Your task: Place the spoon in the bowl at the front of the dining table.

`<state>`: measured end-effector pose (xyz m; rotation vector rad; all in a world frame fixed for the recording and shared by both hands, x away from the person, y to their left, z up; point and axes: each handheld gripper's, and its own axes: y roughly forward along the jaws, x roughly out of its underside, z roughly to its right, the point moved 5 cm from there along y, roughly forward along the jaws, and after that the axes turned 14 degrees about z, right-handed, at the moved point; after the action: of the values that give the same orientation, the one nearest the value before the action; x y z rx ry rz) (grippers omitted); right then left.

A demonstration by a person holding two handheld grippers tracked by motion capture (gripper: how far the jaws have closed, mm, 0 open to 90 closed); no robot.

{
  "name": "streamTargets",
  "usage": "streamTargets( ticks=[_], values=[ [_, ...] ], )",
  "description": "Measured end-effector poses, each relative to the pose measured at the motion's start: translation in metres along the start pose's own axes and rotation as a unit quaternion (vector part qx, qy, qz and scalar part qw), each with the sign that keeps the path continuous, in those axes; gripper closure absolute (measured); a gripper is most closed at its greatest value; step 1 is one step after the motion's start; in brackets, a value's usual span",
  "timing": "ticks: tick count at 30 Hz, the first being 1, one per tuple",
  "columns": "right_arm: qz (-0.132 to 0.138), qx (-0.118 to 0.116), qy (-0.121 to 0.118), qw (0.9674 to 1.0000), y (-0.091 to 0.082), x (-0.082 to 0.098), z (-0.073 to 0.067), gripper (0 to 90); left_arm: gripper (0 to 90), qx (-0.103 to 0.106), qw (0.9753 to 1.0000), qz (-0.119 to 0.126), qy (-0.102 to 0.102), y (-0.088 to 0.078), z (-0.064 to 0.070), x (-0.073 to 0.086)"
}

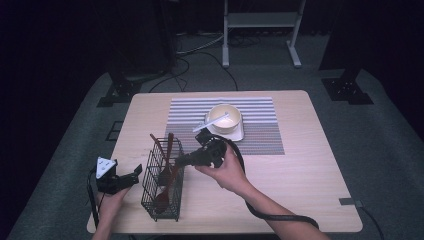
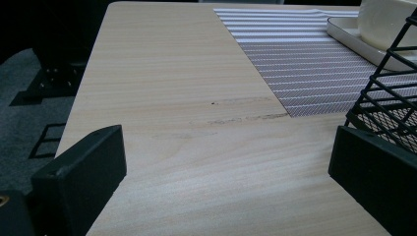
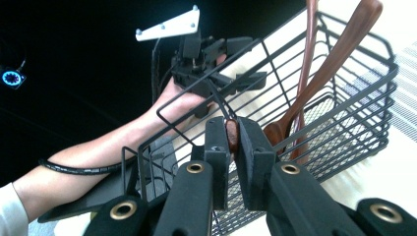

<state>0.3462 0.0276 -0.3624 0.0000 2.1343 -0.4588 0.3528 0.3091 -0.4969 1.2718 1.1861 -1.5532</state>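
Pale wood table (image 1: 300, 175), dark room: right gripper (image 3: 231, 142) w/ jaws pinched narrow on brown wooden utensil handle (image 3: 231, 136) at black wire caddy (image 1: 162, 182) rim; prob. light, stiff, smooth—grip mid-handle; left gripper (image 1: 131, 178) spread wide, empty, beside caddy.

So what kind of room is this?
Probably a lab or studio set up like a dining spot: a wooden table with a striped placemat, a bowl and a wire basket of spoons, ringed by dark curtains and metal stands.
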Motion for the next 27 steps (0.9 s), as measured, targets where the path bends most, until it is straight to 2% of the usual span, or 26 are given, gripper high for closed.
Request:
streamTargets(
  ticks=[10,27],
  values=[
    [0.024,0.004,0.001,0.9997,-0.013,-0.016,-0.003,83.6,0.0,0.000,1.0000,0.000,0.000,0.000,0.000,0.000],
    [0.059,-0.001,0.028,0.9978,-0.043,-0.038,-0.001,83.7,0.0,-0.001,1.0000,0.000,0.001,0.000,0.000,0.000]
  ],
)
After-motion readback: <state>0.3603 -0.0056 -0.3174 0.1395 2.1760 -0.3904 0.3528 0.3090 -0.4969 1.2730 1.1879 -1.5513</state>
